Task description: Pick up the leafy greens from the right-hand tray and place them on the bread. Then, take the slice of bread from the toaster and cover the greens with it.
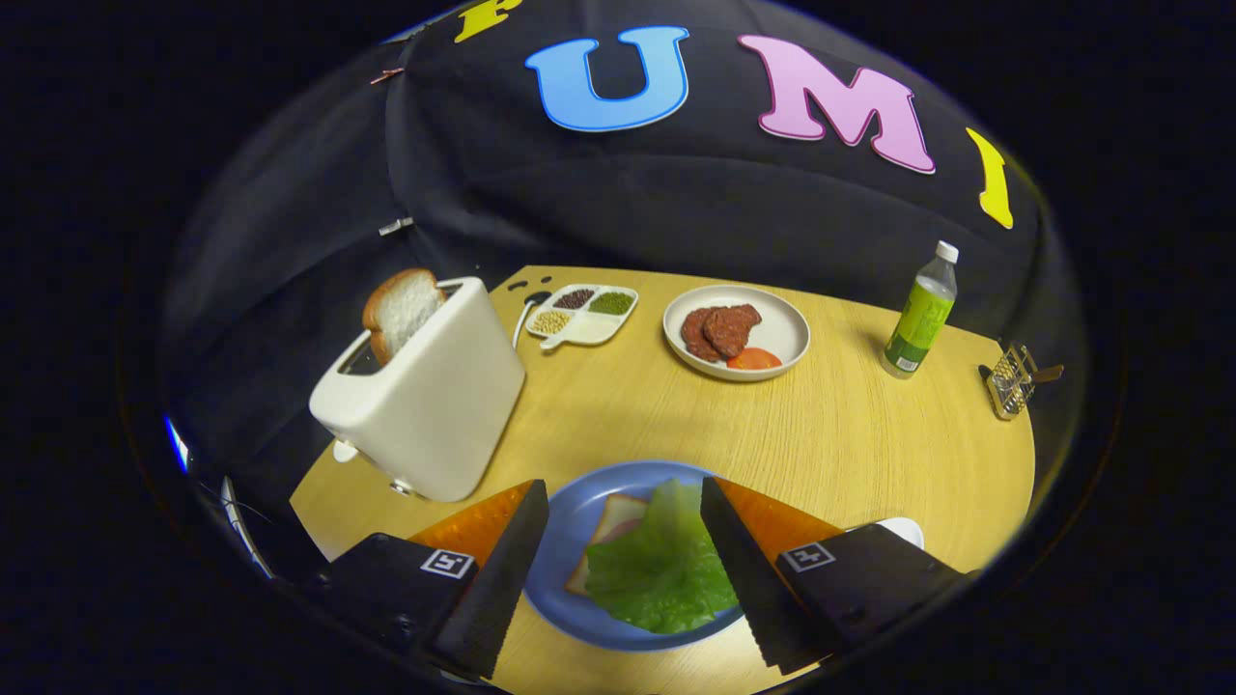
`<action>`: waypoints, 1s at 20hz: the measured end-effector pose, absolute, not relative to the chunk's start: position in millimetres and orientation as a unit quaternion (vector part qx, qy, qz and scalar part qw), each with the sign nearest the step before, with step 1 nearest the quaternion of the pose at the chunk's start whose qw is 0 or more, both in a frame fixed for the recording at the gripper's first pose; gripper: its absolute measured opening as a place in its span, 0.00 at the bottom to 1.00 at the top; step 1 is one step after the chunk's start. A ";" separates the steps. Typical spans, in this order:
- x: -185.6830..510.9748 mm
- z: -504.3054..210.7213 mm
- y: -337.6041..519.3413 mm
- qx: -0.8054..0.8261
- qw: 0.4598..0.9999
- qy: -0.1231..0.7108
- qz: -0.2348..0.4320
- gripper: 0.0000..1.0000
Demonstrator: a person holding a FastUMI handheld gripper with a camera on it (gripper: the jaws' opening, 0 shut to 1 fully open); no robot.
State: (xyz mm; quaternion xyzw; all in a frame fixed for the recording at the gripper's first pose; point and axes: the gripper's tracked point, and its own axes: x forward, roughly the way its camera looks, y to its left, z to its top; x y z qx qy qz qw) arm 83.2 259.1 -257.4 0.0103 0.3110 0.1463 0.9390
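At the bottom of the frame the tool (624, 507) gapes wide, gripping nothing, above the leafy greens (661, 569) lying on bread (618, 514) on the blue plate (579, 512), while upper left the toaster (425, 405) holds another bread slice (402, 309).

The leafy greens (661, 569) cover most of the bread (618, 516) on the blue plate (570, 526), leaving one corner showing. The claw (623, 497), its fingers spread apart, hides both sides of that plate. The toaster (425, 396) conceals the lower half of its bread slice (401, 311).
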 end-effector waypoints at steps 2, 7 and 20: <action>91.9 -234.0 273.1 0.009 0.945 0.289 0.156 0.99; 108.7 -182.8 313.3 0.002 0.953 0.242 0.182 0.99; 136.7 -150.7 427.2 -0.028 0.947 0.206 0.245 0.99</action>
